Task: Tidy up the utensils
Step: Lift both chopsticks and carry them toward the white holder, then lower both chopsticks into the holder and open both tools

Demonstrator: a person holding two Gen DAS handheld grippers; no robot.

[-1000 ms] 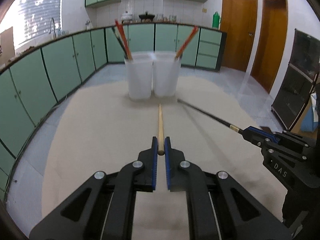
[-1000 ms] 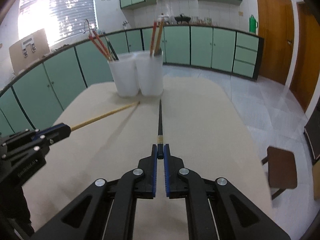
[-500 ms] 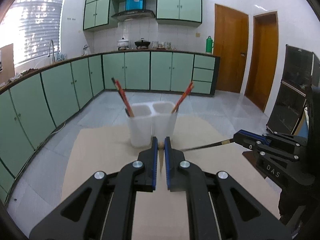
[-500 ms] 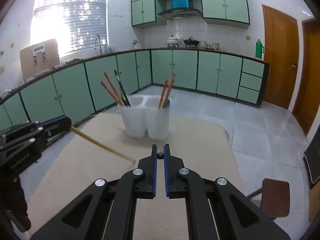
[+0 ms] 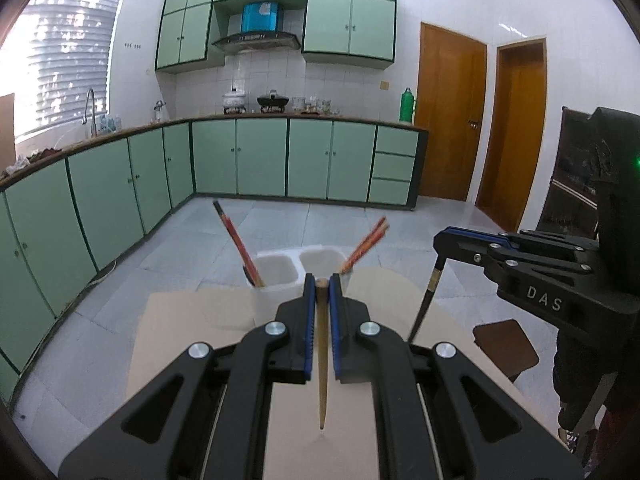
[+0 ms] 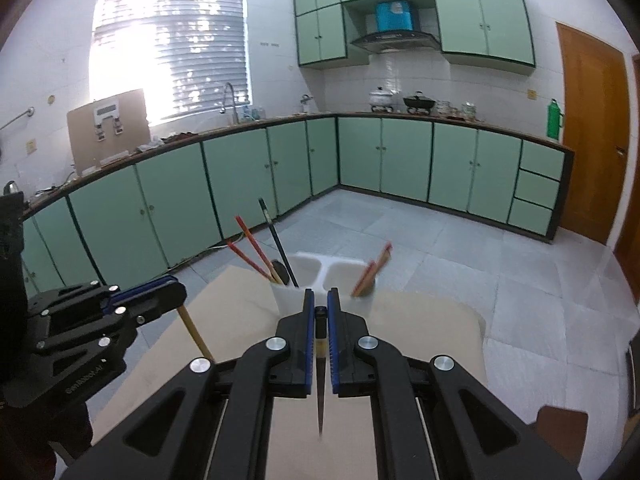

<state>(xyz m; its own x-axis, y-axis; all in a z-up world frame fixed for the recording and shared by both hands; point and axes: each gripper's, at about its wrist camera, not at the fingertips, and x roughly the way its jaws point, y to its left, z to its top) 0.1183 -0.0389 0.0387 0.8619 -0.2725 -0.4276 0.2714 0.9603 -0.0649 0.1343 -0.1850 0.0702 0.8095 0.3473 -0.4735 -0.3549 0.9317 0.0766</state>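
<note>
My left gripper is shut on a light wooden chopstick that hangs point-down above the beige table. My right gripper is shut on a black chopstick, also hanging point-down. Each gripper shows in the other's view: the right gripper with its black chopstick, the left gripper with its wooden chopstick. A white two-compartment holder stands at the table's far end; its left compartment holds red and black chopsticks, its right reddish-brown ones.
Green kitchen cabinets line the far and left walls. A brown stool stands at the table's right side, also showing in the right wrist view. Wooden doors are at the right.
Both grippers have lifted their chopsticks off the table and turned them from lying flat and pointing at the holder to hanging point-down. Both cameras now look higher.
</note>
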